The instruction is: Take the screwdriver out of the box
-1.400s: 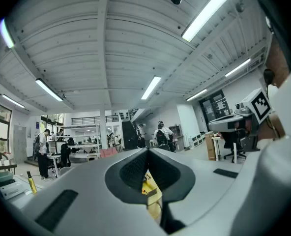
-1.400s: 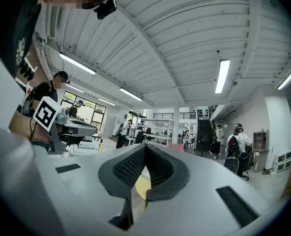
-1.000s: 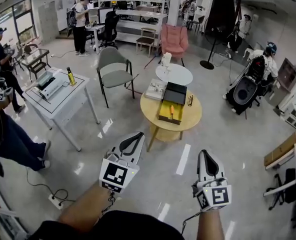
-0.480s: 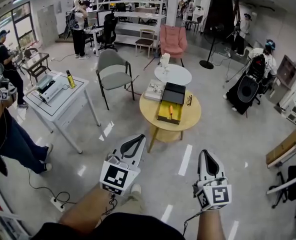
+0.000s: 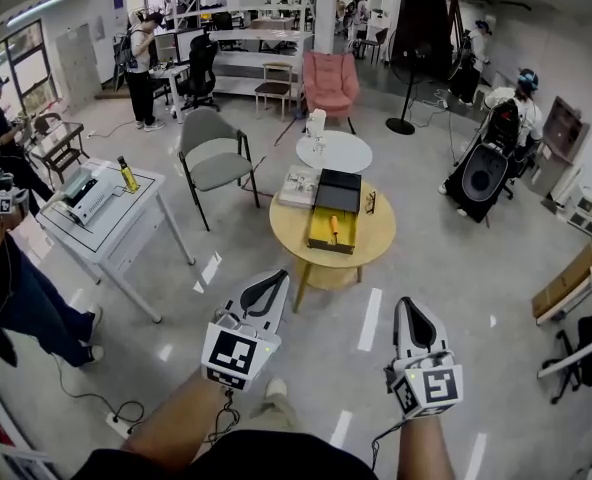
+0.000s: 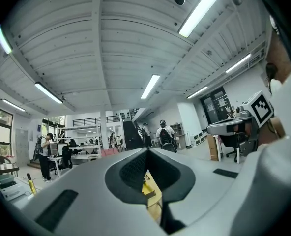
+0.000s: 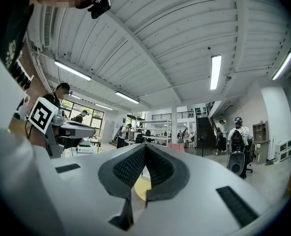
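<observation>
The orange-handled screwdriver (image 5: 334,225) lies in the open yellow-lined box (image 5: 347,236) on the round wooden bench (image 5: 374,240), well apart from both grippers. The left gripper (image 5: 275,274) and the right gripper (image 5: 407,303) have their jaws closed together on nothing. Expect a light, rigid tool with a smooth, possibly slippery shaft. Grip across the thicker handle, near mid-length, to limit tilting.

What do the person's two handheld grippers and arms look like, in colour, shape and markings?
Both the left gripper and the right gripper are white tapering plastic shells with dark grey ribbed pads. Each carries a cube of black-and-white square markers at its rear, with a thin black cable below. Forearms are uncovered; black clothing shows at the bottom.
</observation>
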`<state>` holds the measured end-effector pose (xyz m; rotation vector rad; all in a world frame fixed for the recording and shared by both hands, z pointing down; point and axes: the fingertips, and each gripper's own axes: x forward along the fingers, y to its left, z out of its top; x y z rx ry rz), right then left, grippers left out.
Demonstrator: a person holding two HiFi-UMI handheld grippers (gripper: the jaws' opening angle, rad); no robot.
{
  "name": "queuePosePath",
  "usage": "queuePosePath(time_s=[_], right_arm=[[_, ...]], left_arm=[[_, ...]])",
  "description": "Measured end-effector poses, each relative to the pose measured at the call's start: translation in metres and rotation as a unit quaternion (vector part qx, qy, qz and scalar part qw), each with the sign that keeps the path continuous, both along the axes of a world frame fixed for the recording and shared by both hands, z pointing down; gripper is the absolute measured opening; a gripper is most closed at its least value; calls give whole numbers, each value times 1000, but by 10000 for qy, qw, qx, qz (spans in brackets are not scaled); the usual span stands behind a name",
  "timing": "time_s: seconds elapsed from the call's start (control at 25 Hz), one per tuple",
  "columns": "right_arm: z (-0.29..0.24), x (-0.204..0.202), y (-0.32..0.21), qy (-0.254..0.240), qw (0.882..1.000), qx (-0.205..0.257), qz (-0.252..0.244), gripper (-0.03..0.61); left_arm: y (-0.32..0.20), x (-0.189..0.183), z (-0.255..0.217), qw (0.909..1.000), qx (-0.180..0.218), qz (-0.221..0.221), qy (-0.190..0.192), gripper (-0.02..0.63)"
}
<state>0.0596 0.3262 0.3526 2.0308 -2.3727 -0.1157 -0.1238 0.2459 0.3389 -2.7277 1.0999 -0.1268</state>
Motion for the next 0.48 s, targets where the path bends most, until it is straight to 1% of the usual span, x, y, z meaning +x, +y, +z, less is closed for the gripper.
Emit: queuePosePath(time_s=[0.12,0.28,0.48], right_arm=[[0,-6,-12,25,10000,-22,-79,15],[0,-19,-32,117,9992,-22,-376,14],[7,-26,-60,126,9986,-125,-490,14]], left_arm=[[-14,-2,1,10000,22,9,-27,12],[-42,-8,1,10000,27,-63,16,12],[-73,-9,4,10000,0,-94,-18,12]])
